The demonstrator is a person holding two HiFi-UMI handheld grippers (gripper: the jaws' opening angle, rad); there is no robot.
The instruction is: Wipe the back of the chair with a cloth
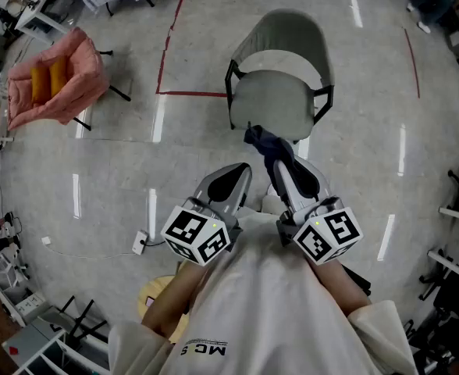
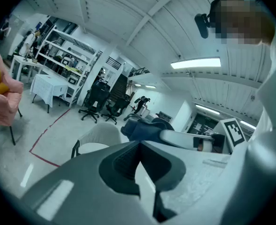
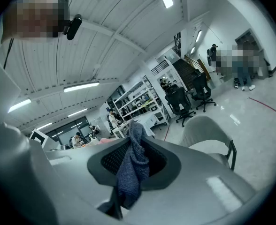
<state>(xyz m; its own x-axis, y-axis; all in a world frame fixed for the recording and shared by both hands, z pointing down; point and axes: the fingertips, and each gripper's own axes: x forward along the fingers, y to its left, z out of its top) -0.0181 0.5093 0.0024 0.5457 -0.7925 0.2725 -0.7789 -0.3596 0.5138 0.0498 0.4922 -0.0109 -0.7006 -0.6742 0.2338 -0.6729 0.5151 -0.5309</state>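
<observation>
Both held side by side before your chest, your right gripper [image 1: 279,161] pinches the dark cloth [image 1: 262,141] just short of the chair [image 1: 280,92], while your left gripper [image 1: 237,174] has its jaws pressed together on nothing.

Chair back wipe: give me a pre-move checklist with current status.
1. Cloth clamped in right gripper: ok, jaws shut on it.
2. Cloth sticks out past the tips for wiping: ok, a bunch shows ahead of them.
3. Left gripper free: ok, jaws together, nothing between them.
4. Chair ahead, path unblocked: ok.
5. Cloth on the backrest: not ok, it hangs at the seat's near edge, and the backrest is on the far side.
6. Chair steady under a push: cannot tell.
</observation>
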